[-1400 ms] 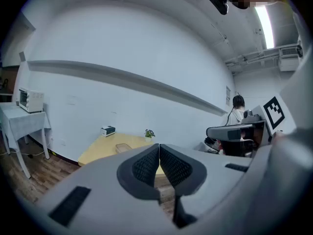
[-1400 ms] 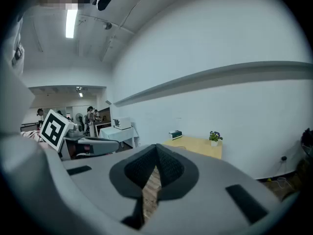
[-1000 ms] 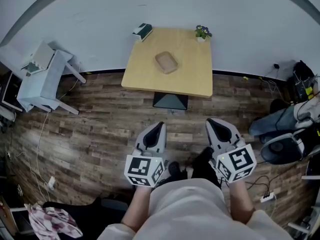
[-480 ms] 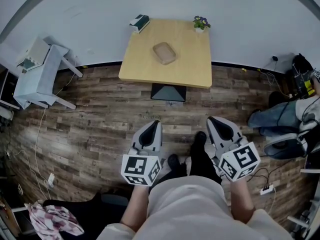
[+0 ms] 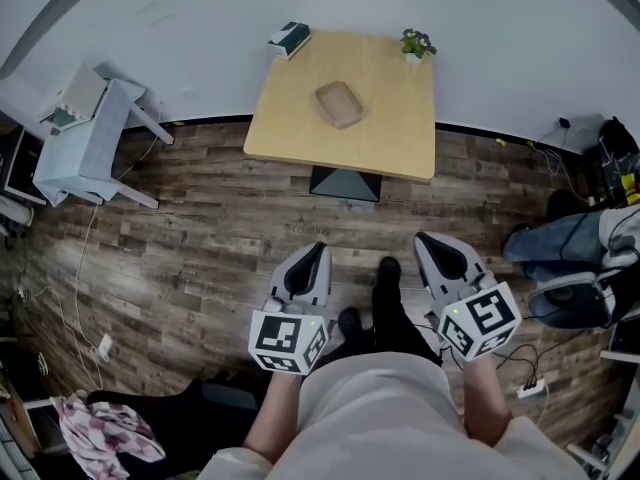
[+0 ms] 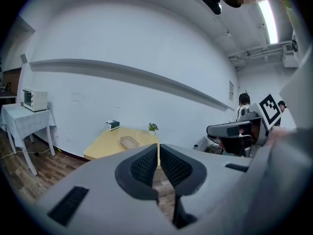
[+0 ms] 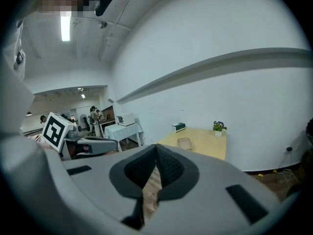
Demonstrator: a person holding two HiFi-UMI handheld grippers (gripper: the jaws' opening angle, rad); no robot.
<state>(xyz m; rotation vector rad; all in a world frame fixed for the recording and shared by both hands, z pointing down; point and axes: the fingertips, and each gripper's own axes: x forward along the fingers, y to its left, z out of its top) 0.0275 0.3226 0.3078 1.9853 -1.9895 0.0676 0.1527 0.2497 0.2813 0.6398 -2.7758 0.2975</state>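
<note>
I hold both grippers low in front of my body, above the wooden floor, well short of a square light-wood table (image 5: 385, 128). My left gripper (image 5: 313, 253) is shut with nothing between its pads. My right gripper (image 5: 428, 242) is shut and empty too. On the table lies a shallow tan tray (image 5: 339, 103), with a small potted plant (image 5: 419, 43) at the far right corner and a tissue box (image 5: 291, 39) at the far left corner. The left gripper view shows the same table (image 6: 105, 146), tray (image 6: 129, 142) and plant (image 6: 153, 128) ahead. The right gripper view shows the tray (image 7: 185, 143) too.
A white side table (image 5: 85, 143) with a small appliance stands at the left by the wall. A person's legs and an office chair (image 5: 570, 293) are at the right, with cables on the floor. Crumpled cloth (image 5: 105, 438) lies at the lower left. People stand far off in the room.
The table sits slightly nearer and a little more to the right in the head view. One foot has stepped forward. Both grippers stay shut at the same height.
</note>
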